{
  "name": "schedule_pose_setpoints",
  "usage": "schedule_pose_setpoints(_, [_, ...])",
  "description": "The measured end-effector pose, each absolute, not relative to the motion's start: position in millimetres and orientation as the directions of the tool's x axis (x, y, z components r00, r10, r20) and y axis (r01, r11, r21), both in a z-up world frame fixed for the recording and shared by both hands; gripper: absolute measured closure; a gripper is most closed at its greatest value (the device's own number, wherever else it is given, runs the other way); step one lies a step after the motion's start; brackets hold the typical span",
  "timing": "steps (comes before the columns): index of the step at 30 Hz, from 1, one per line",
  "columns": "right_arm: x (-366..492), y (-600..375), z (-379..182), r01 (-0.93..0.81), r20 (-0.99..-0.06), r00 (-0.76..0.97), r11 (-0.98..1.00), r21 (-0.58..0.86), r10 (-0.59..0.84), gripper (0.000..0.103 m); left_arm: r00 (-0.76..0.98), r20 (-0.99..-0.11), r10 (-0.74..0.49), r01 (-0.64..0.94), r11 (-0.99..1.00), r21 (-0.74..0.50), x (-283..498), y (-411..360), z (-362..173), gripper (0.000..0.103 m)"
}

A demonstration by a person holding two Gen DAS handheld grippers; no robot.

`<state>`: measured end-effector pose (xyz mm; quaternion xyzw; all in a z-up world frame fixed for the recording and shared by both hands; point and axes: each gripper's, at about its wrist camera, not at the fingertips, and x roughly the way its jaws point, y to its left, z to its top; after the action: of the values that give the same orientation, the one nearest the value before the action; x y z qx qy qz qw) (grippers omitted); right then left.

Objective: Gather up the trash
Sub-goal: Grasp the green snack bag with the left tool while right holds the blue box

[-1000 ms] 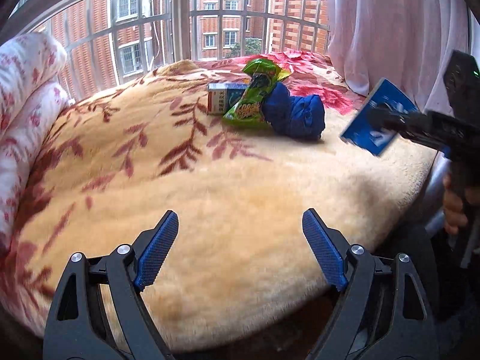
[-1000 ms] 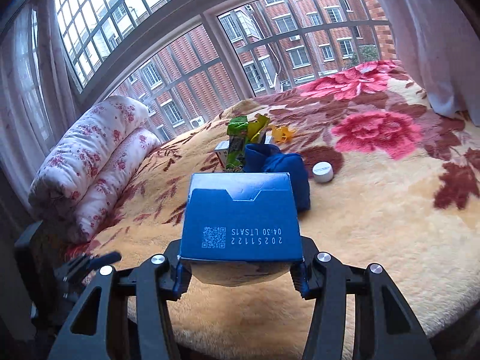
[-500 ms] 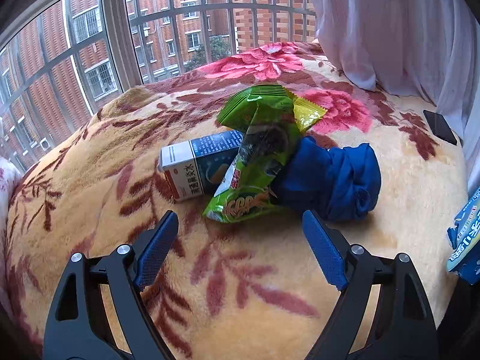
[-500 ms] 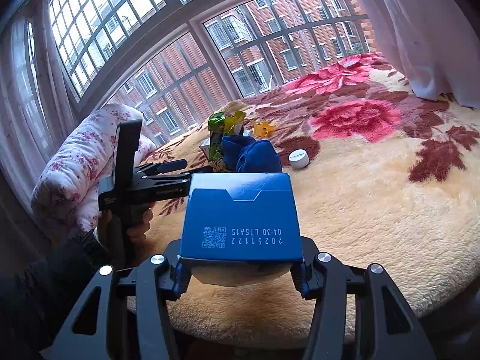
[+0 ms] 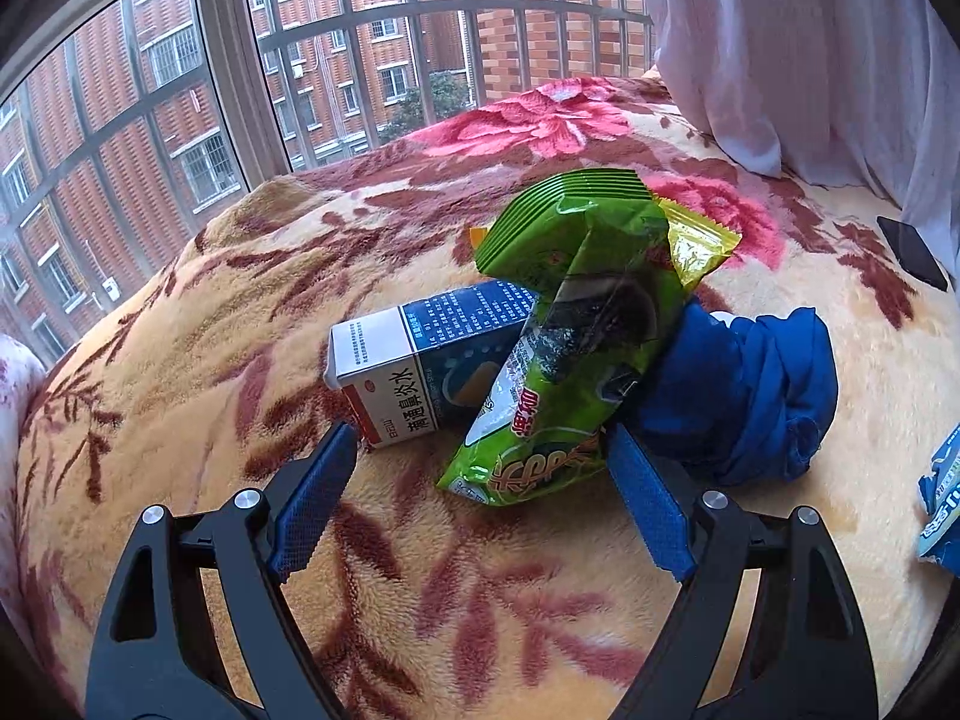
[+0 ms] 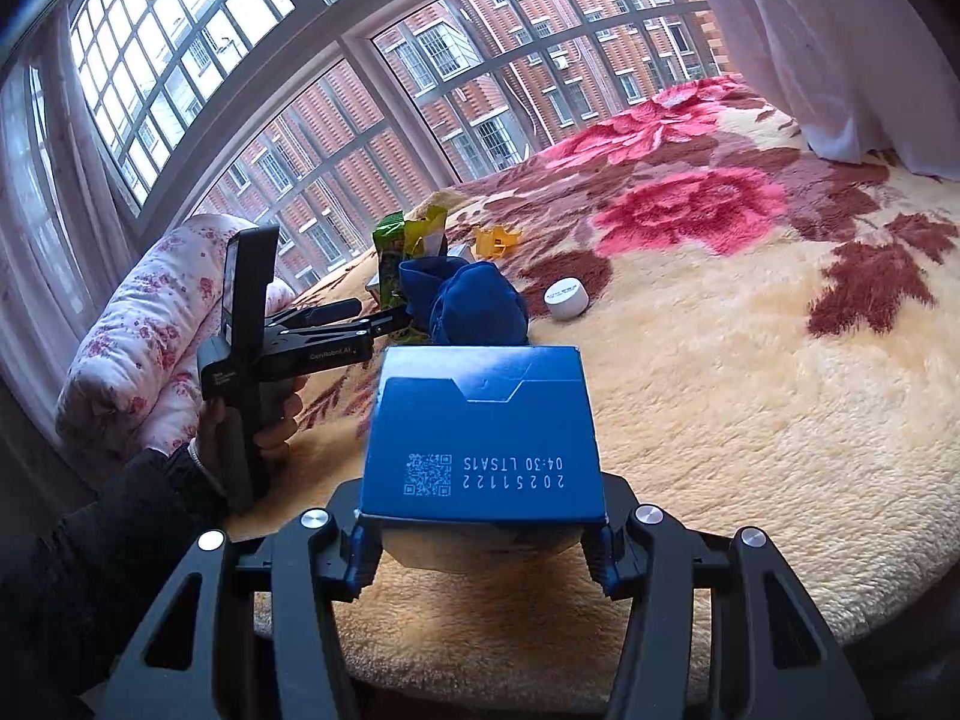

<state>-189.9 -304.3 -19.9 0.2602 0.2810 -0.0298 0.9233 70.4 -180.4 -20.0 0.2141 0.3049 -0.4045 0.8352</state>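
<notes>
Daylight comes in through the barred window [image 5: 360, 60] and lights both views evenly and brightly; the panes at the upper left of the right wrist view [image 6: 180, 30] are washed out to white. The blanket [image 5: 210, 312] takes soft shadows only, with a faint one under the green snack bag [image 5: 570, 324], whose foil shows small glare. The blue box [image 6: 480, 438] has a pale sheen on its top face. Fisheye bending curves the window bars and darkens every corner to black. Detail is sharp at centre and smears toward the bed's far right edge.
</notes>
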Motion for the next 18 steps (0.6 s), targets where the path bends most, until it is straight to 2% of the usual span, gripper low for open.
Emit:
schedule_pose_setpoints(8, [-191,-307,-22,0.206,-0.533,0.842,0.860,0.467,0.088,0.050,0.489,-0.686,-0.539,0.814,0.563,0.139,69,-196,-24,0.020])
schedule_pose_setpoints(11, [-193,-308,-23,0.208,-0.531,0.843,0.857,0.471,0.087,0.050,0.473,-0.685,-0.554,0.821,0.560,0.114,75,-201,-24,0.021])
schedule_pose_setpoints(12, [-193,-308,-23,0.209,-0.530,0.843,0.857,0.471,0.086,0.050,0.462,-0.688,-0.560,0.825,0.557,0.100,77,-203,-24,0.028])
schedule_pose_setpoints(13, [-194,-308,-22,0.210,-0.531,0.844,0.858,0.469,0.083,0.050,0.446,-0.696,-0.563,0.830,0.551,0.087,79,-205,-25,0.044])
schedule_pose_setpoints(15, [-195,-309,-23,0.215,-0.529,0.845,0.857,0.469,0.078,0.050,0.396,-0.730,-0.557,0.844,0.533,0.051,84,-211,-31,0.064])
schedule_pose_setpoints(18, [-197,-312,-23,0.223,-0.528,0.846,0.852,0.473,0.071,0.050,0.400,-0.721,-0.565,0.845,0.532,0.052,80,-210,-32,0.066])
